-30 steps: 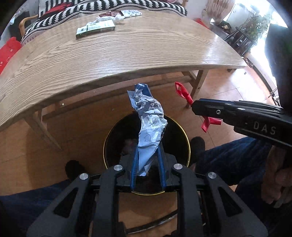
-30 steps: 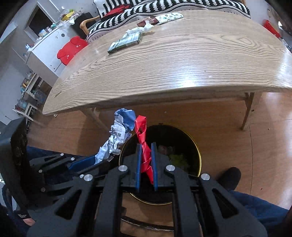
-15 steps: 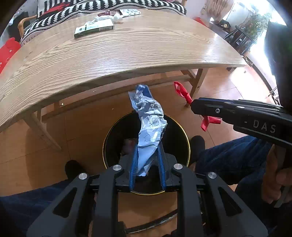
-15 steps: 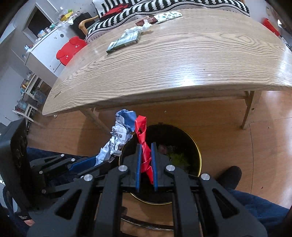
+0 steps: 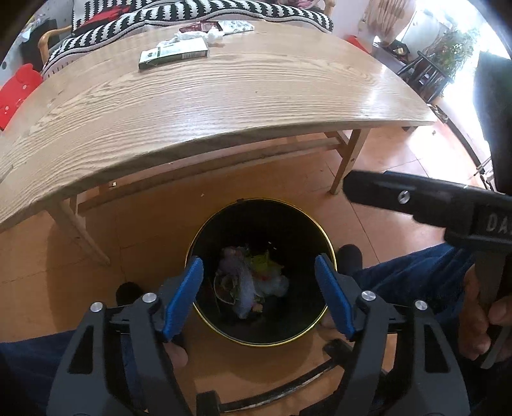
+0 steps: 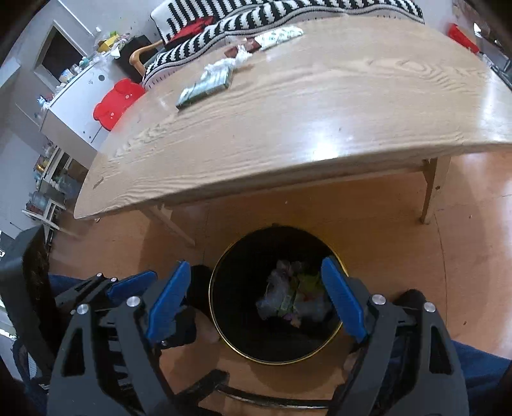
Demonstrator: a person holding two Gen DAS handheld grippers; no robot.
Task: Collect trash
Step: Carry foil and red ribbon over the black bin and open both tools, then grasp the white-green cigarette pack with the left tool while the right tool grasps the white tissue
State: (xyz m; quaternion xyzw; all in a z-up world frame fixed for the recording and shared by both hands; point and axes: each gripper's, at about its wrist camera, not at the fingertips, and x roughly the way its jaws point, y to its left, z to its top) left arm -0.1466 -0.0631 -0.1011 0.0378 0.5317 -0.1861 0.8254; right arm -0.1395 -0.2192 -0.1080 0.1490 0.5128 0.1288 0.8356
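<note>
A black bin with a gold rim (image 5: 260, 343) (image 6: 275, 361) stands on the floor below both grippers. Crumpled wrappers (image 5: 246, 281) (image 6: 291, 300) lie at its bottom. My left gripper (image 5: 260, 281) hangs over the bin, its jaws opening, with nothing between the blue pads. My right gripper (image 6: 256, 288) is also over the bin, jaws opening and empty; its black body (image 5: 416, 198) shows at the right of the left wrist view. On the wooden table (image 5: 224, 105) (image 6: 320, 105) remain a green flat box (image 5: 172, 56) (image 6: 204, 84), white crumpled paper (image 5: 212, 35) and a printed wrapper (image 6: 280, 35).
The table's legs (image 5: 347, 163) (image 6: 432, 188) stand on the orange floor beyond the bin. The person's blue-clad legs and dark shoes (image 5: 350, 259) flank the bin. A striped sofa (image 5: 198, 16), a red cushion (image 6: 116, 102) and a white cabinet (image 6: 70, 105) lie behind.
Both grippers opened. The blue-white wrapper left the left gripper and the red wrapper left the right one; both now lie in the bin. The hands stayed over the bin.
</note>
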